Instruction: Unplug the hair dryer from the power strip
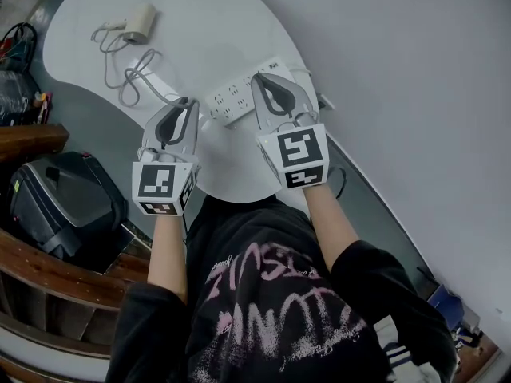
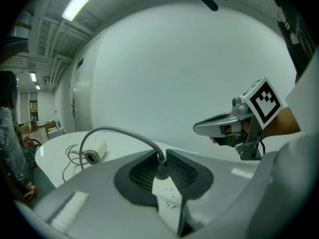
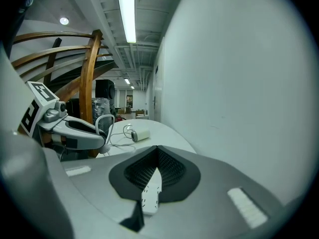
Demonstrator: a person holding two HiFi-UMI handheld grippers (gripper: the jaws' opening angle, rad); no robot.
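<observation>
The white hair dryer (image 1: 141,22) lies at the far end of the white table (image 1: 239,22). Its grey cord (image 1: 132,74) loops back to my left gripper (image 1: 188,100). In the left gripper view that gripper (image 2: 162,155) is shut on the grey plug (image 2: 160,167), with the cord (image 2: 119,131) arching away to the dryer (image 2: 93,153). The white power strip (image 1: 239,94) lies flat on the table, just right of the left fingertips. The plug looks clear of its sockets. My right gripper (image 1: 257,76) hovers over the strip's far end, shut and empty, and the strip (image 3: 152,190) shows below its jaws.
The table's curved near edge (image 1: 239,198) runs just in front of the person's body. A black case (image 1: 64,202) and a wooden rail (image 1: 48,270) stand at the left. A plain white wall (image 1: 415,94) closes the right side. Bags (image 1: 20,70) sit at the far left.
</observation>
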